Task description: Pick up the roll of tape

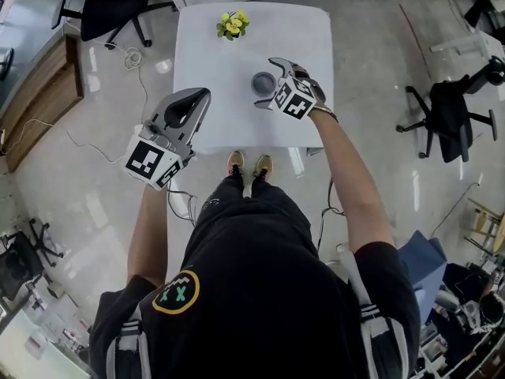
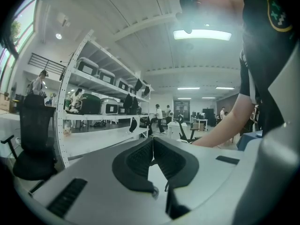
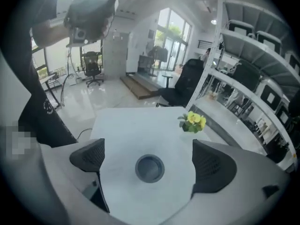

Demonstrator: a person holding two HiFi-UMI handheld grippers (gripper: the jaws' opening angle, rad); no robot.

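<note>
The roll of tape [image 1: 261, 84] is a dark grey ring lying flat near the right middle of the white table [image 1: 221, 125]. My right gripper [image 1: 271, 80] hovers over it, open, one jaw on each side of the roll. In the right gripper view the roll of tape [image 3: 150, 168] lies on the table between the two wide-apart black pads [image 3: 90, 155], with nothing touching it. My left gripper [image 1: 199, 95] hangs at the table's left front corner, shut and empty. In the left gripper view the left gripper [image 2: 152, 146] points up into the room, its pads pressed together.
A small yellow flower plant [image 1: 233, 24] stands at the table's far edge, beyond the roll, and the plant [image 3: 193, 121] also shows in the right gripper view. Black office chairs [image 1: 110, 6] [image 1: 450, 117] stand on the floor left and right. Cables lie on the floor [image 1: 134, 58].
</note>
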